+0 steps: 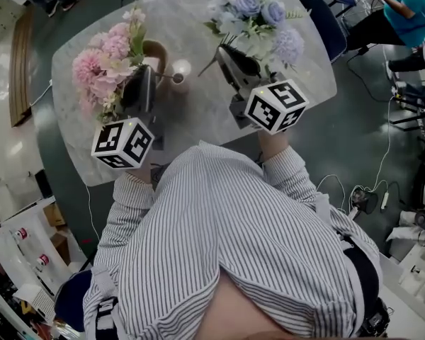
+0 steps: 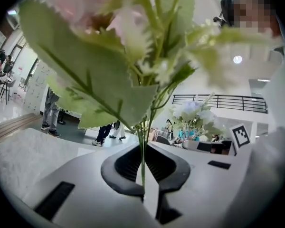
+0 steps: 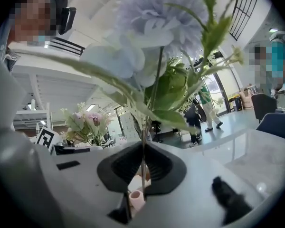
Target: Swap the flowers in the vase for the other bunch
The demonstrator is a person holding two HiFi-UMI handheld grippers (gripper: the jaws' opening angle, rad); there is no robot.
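My left gripper (image 1: pixel 146 71) is shut on the thin green stems of a pink flower bunch (image 1: pixel 103 66), held above the left side of the marble table (image 1: pixel 198 119). In the left gripper view the stems (image 2: pixel 142 151) rise from the closed jaws into broad leaves and pink blooms (image 2: pixel 109 42). My right gripper (image 1: pixel 224 49) is shut on the stems of a blue and lavender bunch (image 1: pixel 258 16), held over the table's far right. Its stems (image 3: pixel 143 151) stand in the closed jaws under a lavender bloom (image 3: pixel 152 27). A brown vase (image 1: pixel 158 51) stands just behind the pink bunch, partly hidden.
A blue chair (image 1: pixel 326 20) stands at the table's far right corner, with a seated person (image 1: pixel 404 13) beyond it. Cables and a plug strip (image 1: pixel 368 197) lie on the floor to the right. A wooden bench (image 1: pixel 18 62) runs along the left. People stand in the distance (image 2: pixel 104 132).
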